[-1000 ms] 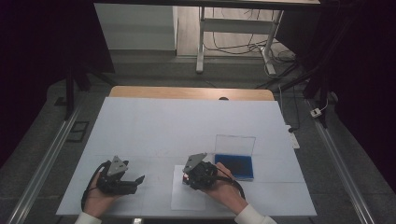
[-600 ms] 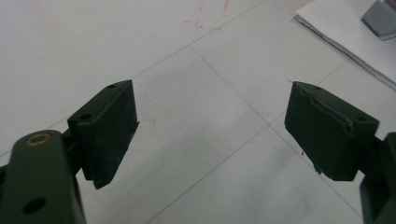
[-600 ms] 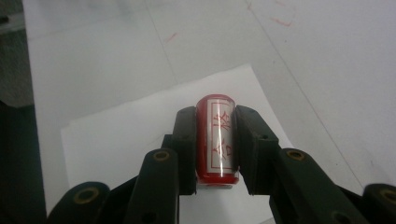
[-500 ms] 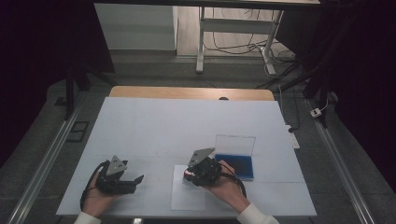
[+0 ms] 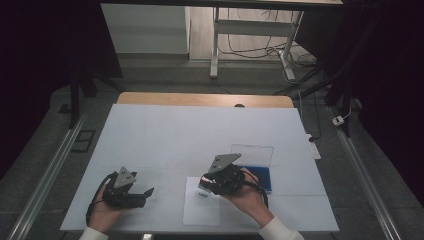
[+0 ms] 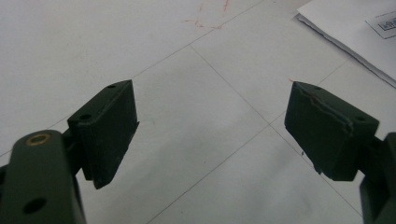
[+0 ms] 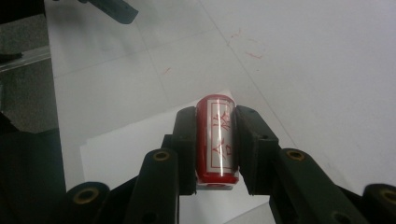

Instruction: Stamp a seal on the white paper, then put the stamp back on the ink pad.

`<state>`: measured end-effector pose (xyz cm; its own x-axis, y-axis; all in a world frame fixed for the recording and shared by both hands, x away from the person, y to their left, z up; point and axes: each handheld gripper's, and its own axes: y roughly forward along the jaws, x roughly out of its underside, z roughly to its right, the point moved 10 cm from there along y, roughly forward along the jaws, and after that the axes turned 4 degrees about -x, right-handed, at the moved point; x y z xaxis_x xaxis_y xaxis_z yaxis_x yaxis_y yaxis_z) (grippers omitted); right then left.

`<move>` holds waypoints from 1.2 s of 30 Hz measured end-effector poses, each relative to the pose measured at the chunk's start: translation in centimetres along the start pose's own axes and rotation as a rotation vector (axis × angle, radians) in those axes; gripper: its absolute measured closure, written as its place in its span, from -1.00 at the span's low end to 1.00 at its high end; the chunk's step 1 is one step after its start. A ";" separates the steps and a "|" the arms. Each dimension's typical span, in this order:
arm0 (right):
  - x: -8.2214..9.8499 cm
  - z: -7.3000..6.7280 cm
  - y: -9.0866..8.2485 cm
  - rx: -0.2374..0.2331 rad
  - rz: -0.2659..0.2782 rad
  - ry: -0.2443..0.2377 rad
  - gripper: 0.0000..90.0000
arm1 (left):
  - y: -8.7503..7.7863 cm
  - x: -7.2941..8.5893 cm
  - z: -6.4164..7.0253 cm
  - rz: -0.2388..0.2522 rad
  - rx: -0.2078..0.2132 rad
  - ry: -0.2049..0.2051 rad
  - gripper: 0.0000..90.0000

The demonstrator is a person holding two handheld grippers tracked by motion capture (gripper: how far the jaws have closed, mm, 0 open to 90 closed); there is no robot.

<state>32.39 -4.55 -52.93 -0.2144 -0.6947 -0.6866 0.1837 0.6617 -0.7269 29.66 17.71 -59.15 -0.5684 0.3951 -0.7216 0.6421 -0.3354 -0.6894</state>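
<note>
A red stamp [image 7: 216, 140] with red characters on a pale label sits clamped between the jaws of my right gripper [image 7: 215, 142], held a little above a white sheet of paper [image 7: 140, 140]. In the high view the right gripper [image 5: 206, 184] hovers over that paper [image 5: 202, 212], which carries a small barcode label [image 5: 202, 196]. My left gripper [image 5: 145, 192] rests on the table at the lower left, pointing right. Its jaws [image 6: 210, 135] stand wide apart with only bare table between them.
A blue ink pad in a clear open case [image 5: 260, 175] lies just right of the right gripper. The white table top [image 5: 200, 135] stretches back to a wooden edge [image 5: 200, 99]. Faint red marks [image 7: 247, 44] stain the surface. The table's front edge lies close to both hands.
My right gripper has lifted with the stamp and tilted, its grey plate now higher over the paper. The left gripper has stayed still.
</note>
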 end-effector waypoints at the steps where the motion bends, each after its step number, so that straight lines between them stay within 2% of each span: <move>1: -0.1 0.1 -0.1 0.002 0.006 0.002 0.56 | 0.0 0.0 0.0 0.000 0.000 0.000 -0.61; 24: -0.5 1.7 -3.2 0.045 0.061 0.027 0.56 | 0.0 -0.1 0.1 0.002 0.001 0.005 -0.61; 31: 0.0 3.0 -4.5 0.076 0.069 0.052 0.56 | -0.1 -0.1 0.1 0.003 0.000 0.006 -0.61; 36: 1.2 4.3 -5.6 0.114 0.060 0.087 0.56 | 0.0 -0.2 0.1 0.003 -0.001 0.007 -0.61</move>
<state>35.20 -10.36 -49.73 -0.2812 -0.6247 -0.7285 0.3051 0.6615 -0.6850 29.76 17.58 -59.03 -0.5628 0.4004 -0.7231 0.6440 -0.3359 -0.6873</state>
